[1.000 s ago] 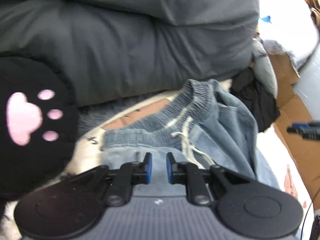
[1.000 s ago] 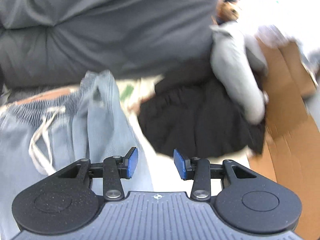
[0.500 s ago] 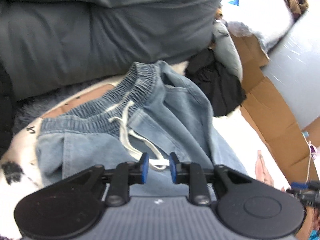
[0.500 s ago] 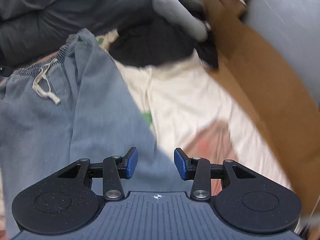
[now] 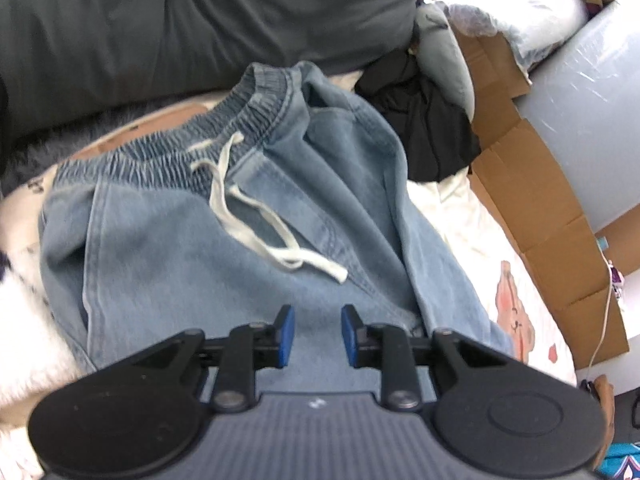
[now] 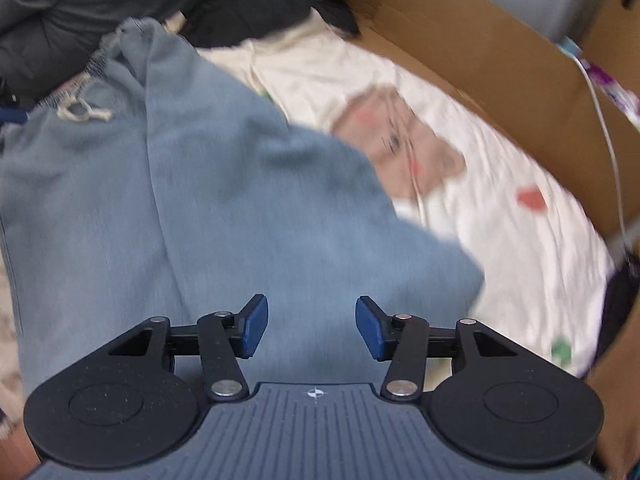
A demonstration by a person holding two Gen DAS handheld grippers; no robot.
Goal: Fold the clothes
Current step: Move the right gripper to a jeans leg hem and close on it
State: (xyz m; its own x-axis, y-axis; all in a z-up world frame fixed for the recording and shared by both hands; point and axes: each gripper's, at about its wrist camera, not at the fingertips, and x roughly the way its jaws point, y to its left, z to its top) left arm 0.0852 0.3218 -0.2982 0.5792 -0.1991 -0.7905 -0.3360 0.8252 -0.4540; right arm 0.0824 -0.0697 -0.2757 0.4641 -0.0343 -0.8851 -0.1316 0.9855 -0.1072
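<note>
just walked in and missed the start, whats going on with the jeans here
A person with a gripper in each hand is working on folding light blue drawstring jeans spread on a white printed sheet. The left gripper hangs over the fabric below the waistband, the right gripper over the leg. Both have just been opening, nothing pinched between the jaws. No fold is made yet.

**Two wrist cameras, one pair of jeans**

The left wrist camera looks steeply down over the left gripper (image 5: 316, 336) at the waistband of the jeans (image 5: 224, 264). The right wrist camera, close above the right gripper (image 6: 311, 327), faces a leg; both views share the drawstring (image 6: 82, 113) and cardboard (image 5: 560, 216).
</note>
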